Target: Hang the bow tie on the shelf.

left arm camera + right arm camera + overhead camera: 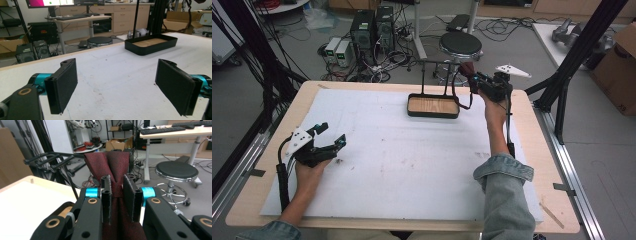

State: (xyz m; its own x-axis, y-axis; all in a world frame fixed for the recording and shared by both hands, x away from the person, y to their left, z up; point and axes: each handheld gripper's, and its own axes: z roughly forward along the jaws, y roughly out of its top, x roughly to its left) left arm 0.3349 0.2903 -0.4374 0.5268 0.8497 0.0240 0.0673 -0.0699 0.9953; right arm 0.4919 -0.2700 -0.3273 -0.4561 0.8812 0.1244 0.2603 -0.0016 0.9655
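Tabletop: a pale wooden tabletop [257, 200] under a broad white sheet [402, 160] that covers most of it and carries faint dark smudges.
Tray: a shallow black rectangular tray with a wooden floor [433, 106] sits at the far middle of the sheet; a thin black stand of upright rods with a crossbar [434, 70] rises at its far edge.
Stool: a round black-seated stool [460, 45] stands on the floor beyond the far edge of the tabletop.
Right gripper: the right gripper [476, 79] is held up above the far right part of the tabletop, just right of the tray, pointing left toward the stand.
Right jaws: clenched on a dark red woven cloth [112, 167]; the cloth is bunched between the black pads, fans out above them and hangs below.
Left gripper: the left gripper [331, 136] rests low at the near left of the sheet, well apart from the tray.
Left jaws: released, spread wide, with bare sheet between them.
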